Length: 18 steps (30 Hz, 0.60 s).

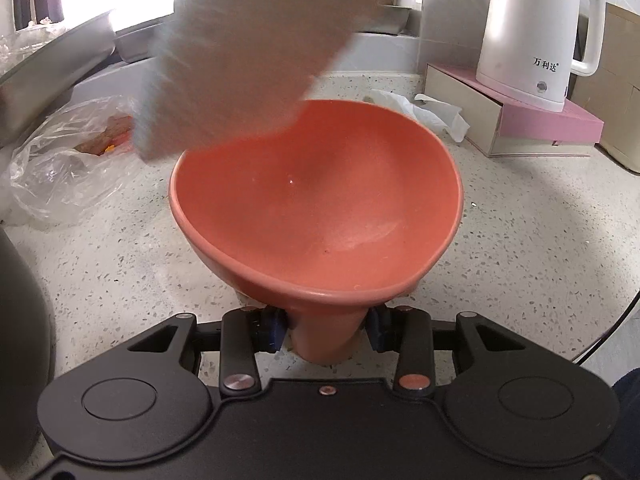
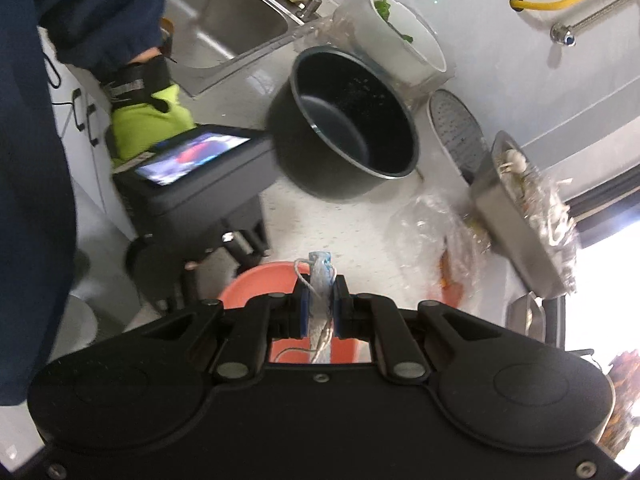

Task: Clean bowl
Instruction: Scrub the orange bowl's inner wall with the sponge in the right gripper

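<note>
Left wrist view: the left claw points steeply down at the speckled surface and pinches the narrow foot of the orange bowl, one blue pad on each side of it. The bowl is tilted so its open mouth faces the camera, with its inside bare apart from a few small specks. A blurred grey-white cloth hangs over the bowl's far left rim, covering part of it. On the surface behind lie a clear plastic bag to the left, a crumpled white tissue and a white electric kettle standing on a pink box.

Right wrist view: the right claw also points steeply down, its pads pressed together on the cloth, which stands up between them as a thin fold with loose threads. The bowl shows just beyond and below it. At the left, a hand in a yellow-green glove below a dark blue sleeve holds the other claw's body. A black cooker pot stands near the steel sink.
</note>
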### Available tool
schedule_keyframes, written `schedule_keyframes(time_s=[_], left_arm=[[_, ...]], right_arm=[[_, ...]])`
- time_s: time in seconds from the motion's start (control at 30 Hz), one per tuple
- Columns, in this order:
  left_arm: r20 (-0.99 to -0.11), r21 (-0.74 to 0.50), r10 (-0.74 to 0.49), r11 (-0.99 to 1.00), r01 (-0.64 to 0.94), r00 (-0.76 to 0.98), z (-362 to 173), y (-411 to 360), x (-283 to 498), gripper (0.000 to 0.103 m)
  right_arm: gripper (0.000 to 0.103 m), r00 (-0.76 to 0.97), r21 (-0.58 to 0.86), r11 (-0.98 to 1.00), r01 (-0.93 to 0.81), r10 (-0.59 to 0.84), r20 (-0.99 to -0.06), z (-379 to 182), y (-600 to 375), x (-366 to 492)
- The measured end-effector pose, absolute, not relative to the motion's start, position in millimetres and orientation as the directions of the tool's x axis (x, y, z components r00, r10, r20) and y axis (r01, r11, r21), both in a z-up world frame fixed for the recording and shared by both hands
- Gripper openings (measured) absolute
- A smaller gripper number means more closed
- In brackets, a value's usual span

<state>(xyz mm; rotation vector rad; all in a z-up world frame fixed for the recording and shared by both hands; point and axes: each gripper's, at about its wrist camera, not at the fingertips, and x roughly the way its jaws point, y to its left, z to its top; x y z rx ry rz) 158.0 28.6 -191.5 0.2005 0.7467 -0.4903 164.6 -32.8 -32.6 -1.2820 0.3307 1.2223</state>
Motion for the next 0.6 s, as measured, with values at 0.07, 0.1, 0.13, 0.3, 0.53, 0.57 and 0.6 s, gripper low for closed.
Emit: schedule_keyframes(time_s=[0.07,0.1,0.13,0.3,0.53,0.57,0.6], left_arm=[[-0.692,0.003,-0.354,0.870,0.493,0.629,-191.5,28.3,158.4,0.038],[-0.692,0.003,-0.354,0.870,0.493,0.629,-191.8,28.4,158.8,0.038],[-0.692,0.003,-0.354,0.870,0.493,0.629,-191.9,28.5,158.9,0.038],[-0.690,-0.002,-0.355,0.873,0.488,0.632,-192.1,29.1,158.4,0.038],[-0.691,-0.001,-0.355,0.872,0.490,0.630,-191.6,29.9,158.9,0.038],[-0.691,-0.001,-0.356,0.871,0.491,0.629,-191.6,30.1,158.9,0.038],[-0.692,-0.001,-0.356,0.871,0.492,0.628,-191.4,30.3,159.2,0.038]], right_arm=[[0.012,0.391,-0.542,-0.181,-0.821,0.513,-0.764,-26.0,-24.9,173.6],[0.012,0.392,-0.542,-0.179,-0.821,0.514,-0.763,-24.5,-21.5,178.8],[0.012,0.393,-0.542,-0.178,-0.821,0.512,-0.764,-24.0,-18.4,184.2],[0.012,0.404,-0.541,-0.186,-0.820,0.480,-0.778,-31.7,-12.7,206.8],[0.012,0.411,-0.501,-0.132,-0.855,0.418,-0.811,-49.1,-27.9,234.8],[0.012,0.414,-0.494,-0.118,-0.861,0.401,-0.817,-52.6,-33.5,239.3],[0.012,0.417,-0.488,-0.105,-0.866,0.385,-0.823,-56.0,-39.1,243.2]])
